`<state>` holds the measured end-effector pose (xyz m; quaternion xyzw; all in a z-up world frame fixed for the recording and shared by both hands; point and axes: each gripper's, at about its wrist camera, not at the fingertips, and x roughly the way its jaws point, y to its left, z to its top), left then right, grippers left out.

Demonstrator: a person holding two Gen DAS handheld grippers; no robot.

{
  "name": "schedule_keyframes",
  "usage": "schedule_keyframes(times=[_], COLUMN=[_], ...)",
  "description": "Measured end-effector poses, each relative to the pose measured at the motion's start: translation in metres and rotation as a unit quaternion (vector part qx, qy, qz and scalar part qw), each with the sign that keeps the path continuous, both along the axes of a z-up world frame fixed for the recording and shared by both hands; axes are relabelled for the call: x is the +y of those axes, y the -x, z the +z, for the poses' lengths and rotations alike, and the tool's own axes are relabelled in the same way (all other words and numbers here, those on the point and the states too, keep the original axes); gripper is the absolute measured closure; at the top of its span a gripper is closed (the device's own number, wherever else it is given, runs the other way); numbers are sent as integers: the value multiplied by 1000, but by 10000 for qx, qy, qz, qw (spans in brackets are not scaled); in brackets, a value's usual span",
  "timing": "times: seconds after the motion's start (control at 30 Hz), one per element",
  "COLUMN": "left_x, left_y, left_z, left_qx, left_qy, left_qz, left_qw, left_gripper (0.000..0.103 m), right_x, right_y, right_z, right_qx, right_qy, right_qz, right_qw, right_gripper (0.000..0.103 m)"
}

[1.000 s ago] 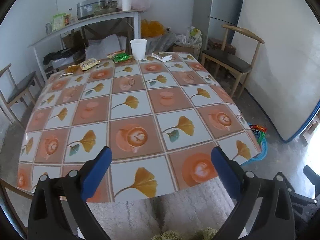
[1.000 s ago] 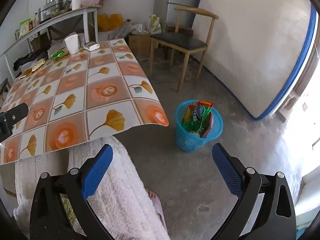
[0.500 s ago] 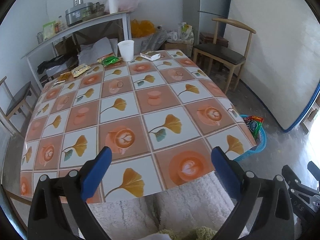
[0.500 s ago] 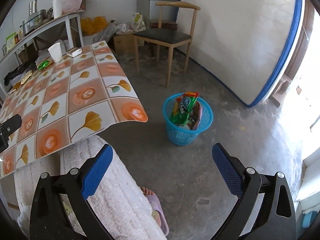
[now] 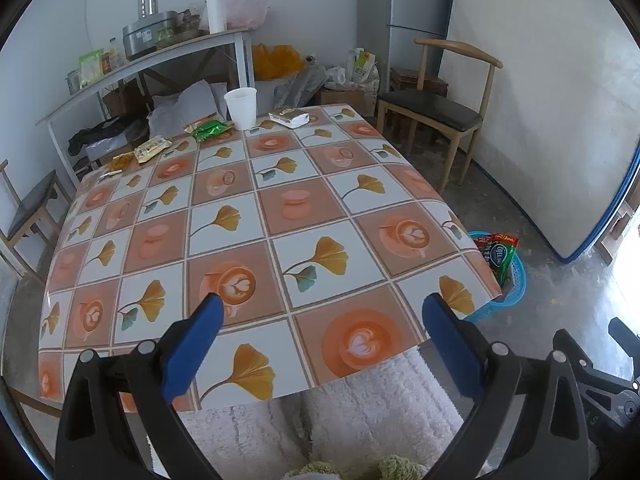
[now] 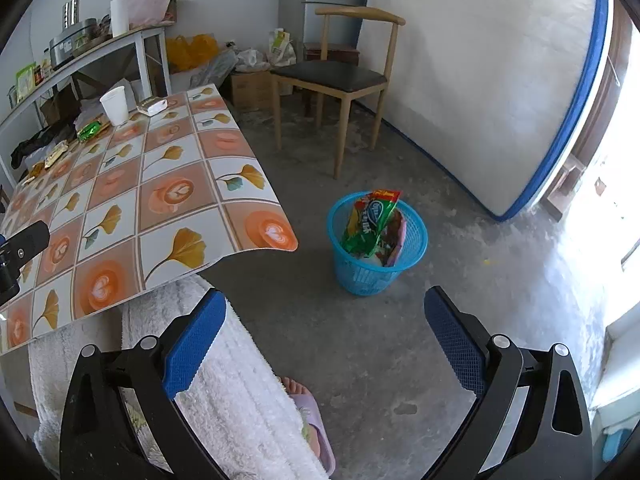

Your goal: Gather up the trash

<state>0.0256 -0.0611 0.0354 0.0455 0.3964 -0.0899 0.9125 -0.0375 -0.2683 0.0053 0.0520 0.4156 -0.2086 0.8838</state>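
A blue mesh bin (image 6: 376,248) stands on the floor right of the table, holding snack wrappers (image 6: 370,220); it also shows in the left wrist view (image 5: 508,284). At the table's far end lie a white paper cup (image 5: 241,108), a green wrapper (image 5: 210,130), a white packet (image 5: 289,117), a yellow packet (image 5: 151,148) and small scraps (image 5: 120,162). My left gripper (image 5: 320,340) is open and empty above the table's near edge. My right gripper (image 6: 324,332) is open and empty over the floor, short of the bin.
The patterned table (image 5: 248,216) fills the left wrist view. A wooden chair (image 6: 336,76) stands beyond the bin. A cluttered shelf (image 5: 152,60) runs behind the table. A white panel (image 6: 488,80) leans on the right wall. My lap and foot (image 6: 308,408) are below.
Both grippers have swung to the right. The bin has shifted toward the middle of the right wrist view. Both stay open and empty.
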Motion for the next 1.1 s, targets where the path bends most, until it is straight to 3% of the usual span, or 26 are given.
schedule_keyframes(times=[1.1], left_x=[-2], left_y=[-4], left_z=[-1], left_qx=[32], left_qy=[32], left_qz=[-70], left_qw=[10000], left_gripper=[6], right_x=[-2], right_y=[2], right_z=[2], right_qx=[-15], right_qy=[-11], right_qz=[-16], right_qw=[10000], right_gripper=[8])
